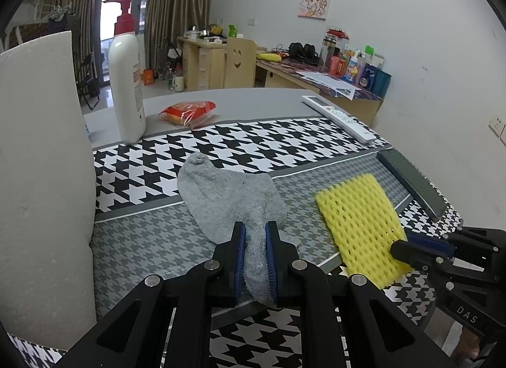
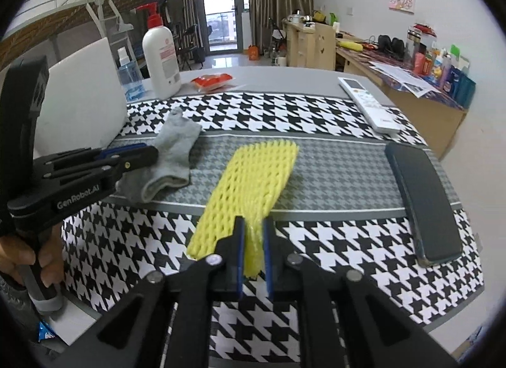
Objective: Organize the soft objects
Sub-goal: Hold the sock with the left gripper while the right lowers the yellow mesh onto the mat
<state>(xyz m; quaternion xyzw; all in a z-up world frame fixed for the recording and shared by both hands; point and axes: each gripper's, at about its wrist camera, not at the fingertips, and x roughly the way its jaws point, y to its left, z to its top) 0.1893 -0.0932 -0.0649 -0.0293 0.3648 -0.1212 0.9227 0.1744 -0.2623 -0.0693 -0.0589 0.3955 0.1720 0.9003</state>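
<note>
- The white foam block (image 1: 41,152) stands upright at the left edge of the houndstooth-patterned black-and-white table mat (image 1: 240,143) — light and stiff by the look of it, and it appears untouched.
- The grey knitted sock (image 1: 221,197) lies flat on the mat's grey band, just right of the block. The left gripper (image 1: 255,235) is clenched on its near end, the fabric bunched between the blue pads. It looks limp and light; a pinch at one end will probably let the rest trail and drag, so a hold nearer the middle would likely carry it more tidily.
- The yellow foam mesh sleeve (image 2: 253,184) lies right of the sock, apart from it. The right gripper (image 2: 253,235) has its near end between the pads, which squeeze it into a narrow fold — springy, airy stuff that I judge crushes easily and could slip out of a loose pinch.
- The dark flat case (image 2: 420,200) lies furthest right, well clear of both.
</note>
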